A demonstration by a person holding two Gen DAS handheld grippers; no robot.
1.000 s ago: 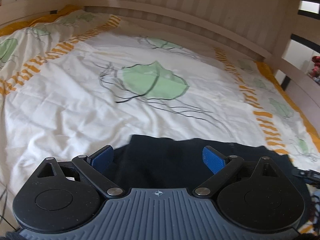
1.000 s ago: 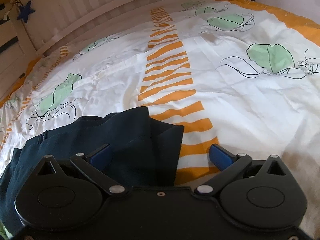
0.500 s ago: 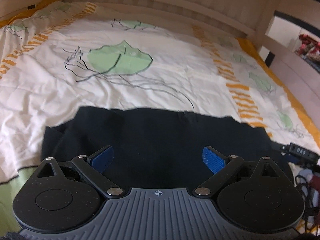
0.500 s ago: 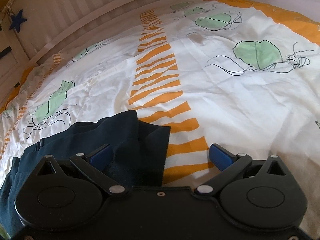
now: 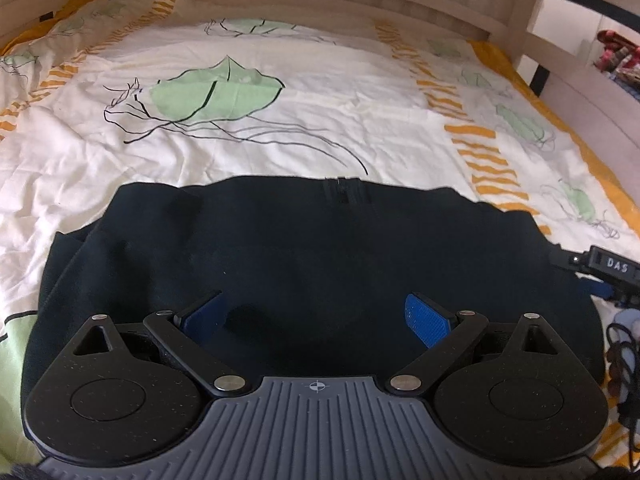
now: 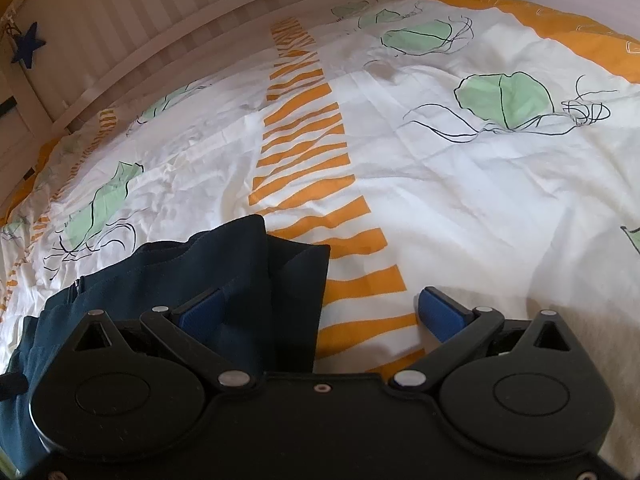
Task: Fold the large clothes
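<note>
the left gripper (image 5: 316, 316) hung over the dark navy garment (image 5: 312, 264), blue pads spread wide, gripping nothing. the garment lay flat on the leaf-print bedspread (image 5: 280, 128), zipper (image 5: 344, 190) at its far edge. the right gripper (image 6: 322, 310) sat wide apart too, straddling the garment's corner (image 6: 296, 280) and an orange stripe (image 6: 360, 284).
</note>
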